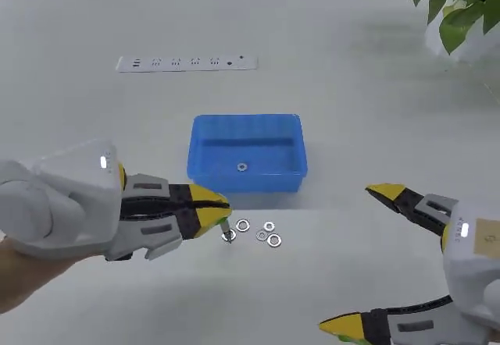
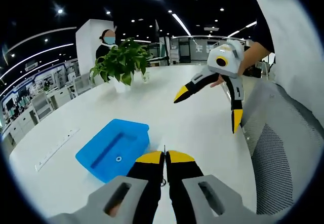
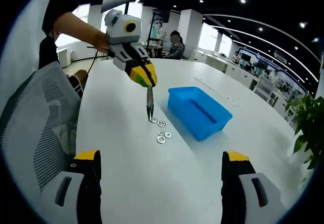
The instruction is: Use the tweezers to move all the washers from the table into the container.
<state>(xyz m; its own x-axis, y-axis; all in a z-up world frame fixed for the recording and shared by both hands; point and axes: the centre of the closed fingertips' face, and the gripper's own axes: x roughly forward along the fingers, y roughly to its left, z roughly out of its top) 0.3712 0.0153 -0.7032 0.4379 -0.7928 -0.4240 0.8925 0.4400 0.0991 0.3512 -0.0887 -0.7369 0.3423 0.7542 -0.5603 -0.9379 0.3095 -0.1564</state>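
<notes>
My left gripper (image 1: 223, 208) is shut on a thin pair of metal tweezers (image 3: 150, 102) that points down at the table. The tweezer tips (image 1: 227, 236) touch the leftmost of several small steel washers (image 1: 262, 233) lying in a loose cluster; I cannot tell whether that washer is pinched. Just behind the cluster stands the blue rectangular container (image 1: 205, 154), with one washer (image 1: 241, 167) on its floor. My right gripper (image 1: 348, 259) hovers open and holds nothing, to the right of the washers. It also appears in the left gripper view, where the right gripper (image 2: 223, 82) hangs above the table.
A white power strip (image 1: 186, 63) lies at the far side of the white table (image 1: 367, 111). A potted green plant (image 1: 457, 1) stands at the back right. A grey mesh chair (image 2: 283, 158) sits at the near table edge. People are in the office background.
</notes>
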